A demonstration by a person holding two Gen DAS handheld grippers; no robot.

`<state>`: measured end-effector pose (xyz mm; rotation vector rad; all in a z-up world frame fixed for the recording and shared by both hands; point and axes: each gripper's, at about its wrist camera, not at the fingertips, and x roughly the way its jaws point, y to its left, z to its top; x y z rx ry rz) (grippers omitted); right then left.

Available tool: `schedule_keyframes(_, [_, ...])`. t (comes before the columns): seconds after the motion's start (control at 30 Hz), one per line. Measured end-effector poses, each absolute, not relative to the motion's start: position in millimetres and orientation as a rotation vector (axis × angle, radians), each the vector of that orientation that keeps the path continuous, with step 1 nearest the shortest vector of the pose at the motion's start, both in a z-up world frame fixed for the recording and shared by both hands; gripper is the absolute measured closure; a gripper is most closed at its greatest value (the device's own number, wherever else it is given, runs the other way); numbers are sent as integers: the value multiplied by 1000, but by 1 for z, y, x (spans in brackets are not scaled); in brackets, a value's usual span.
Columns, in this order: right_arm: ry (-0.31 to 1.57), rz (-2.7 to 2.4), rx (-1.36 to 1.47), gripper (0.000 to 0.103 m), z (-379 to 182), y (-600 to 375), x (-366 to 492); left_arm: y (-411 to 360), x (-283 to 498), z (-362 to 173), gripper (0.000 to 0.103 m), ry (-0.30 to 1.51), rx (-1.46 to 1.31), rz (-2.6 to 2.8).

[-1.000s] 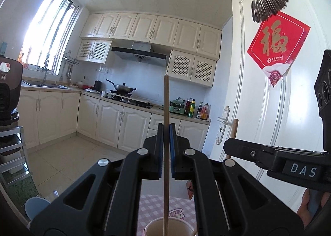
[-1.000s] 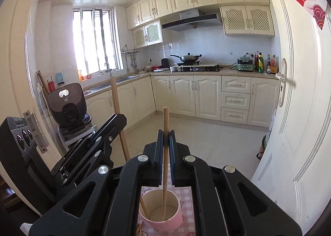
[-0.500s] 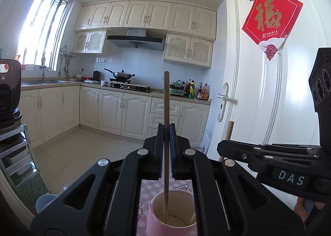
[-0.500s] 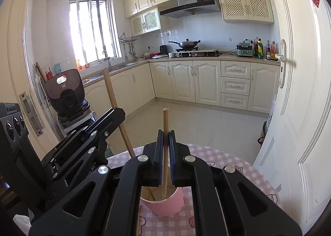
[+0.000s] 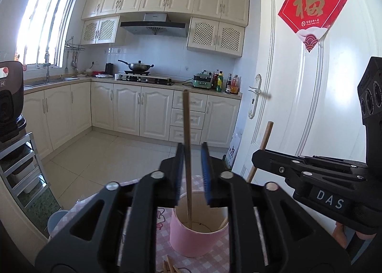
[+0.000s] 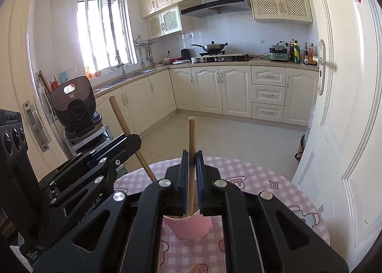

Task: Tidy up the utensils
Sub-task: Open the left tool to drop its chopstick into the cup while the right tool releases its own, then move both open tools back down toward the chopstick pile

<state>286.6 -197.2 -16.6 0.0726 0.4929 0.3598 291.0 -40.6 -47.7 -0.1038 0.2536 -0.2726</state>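
Observation:
A pink cup (image 5: 198,242) stands on a table with a pink checked cloth (image 6: 262,184). My left gripper (image 5: 192,153) hovers just above the cup, its jaws opening. A wooden chopstick (image 5: 187,129) stands between them with its lower end inside the cup, and the right pad is clear of it. My right gripper (image 6: 191,154) is shut on a second chopstick (image 6: 191,134), whose lower end dips into the cup (image 6: 188,227). Each gripper shows from the side in the other's view: the left gripper (image 6: 133,139) and the right gripper (image 5: 256,157).
Loose chopsticks (image 5: 169,265) lie on the cloth in front of the cup. A white door (image 5: 298,105) stands close on the right. A rice cooker (image 6: 74,105) sits on a rack at the left, and a pale blue bin (image 5: 56,220) stands beside the table.
Both grippers have sunk toward the cup with their chopsticks. The left jaws, shut on their stick before, have parted, and the stick now rests in the cup.

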Motion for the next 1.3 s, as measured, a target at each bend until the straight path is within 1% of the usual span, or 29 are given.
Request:
schedule_keyframes(0.03, [491,353,74,97,-16,-198,285,-40,287,-47,48,246,-99,-265])
schedule_keyframes(0.07, [489,351,77,93,-16,-199,284,-39,282,-45,44,225,-97,-244])
schedule_keyframes(0.13, [493,352,84,91,-16,-199,281,-37,276,-43,44,223,-97,-260])
schedule_keyframes(0.2, [492,349,86,87,-15,-200,276,-36,271,-41,43,232,-87,-244])
schedule_keyframes(0.23, [491,348,86,85,-15,-199,274,-35,268,-40,42,225,-84,-243])
schedule_keyframes(0.27, [489,345,86,82,-15,-200,271,-34,264,-38,39,220,-82,-239])
schedule_keyframes(0.33, [484,340,86,76,-14,-200,266,-32,257,-36,37,215,-79,-229])
schedule_keyframes(0.4, [477,333,91,68,-14,-201,260,-28,250,-34,34,218,-83,-222])
schedule_keyframes(0.47, [472,335,97,66,-13,-202,253,-25,242,-33,29,218,-86,-213])
schedule_keyframes(0.6, [459,335,106,61,-10,-202,240,-21,228,-32,28,227,-73,-194])
schedule_keyframes(0.67, [450,339,107,59,-8,-201,233,-18,220,-32,25,231,-65,-186])
schedule_keyframes(0.93, [436,337,105,55,-5,-199,202,-12,190,-33,24,278,-26,-175])
schedule_keyframes(1.3, [461,326,106,48,-23,-200,161,-8,155,-50,21,363,18,-170])
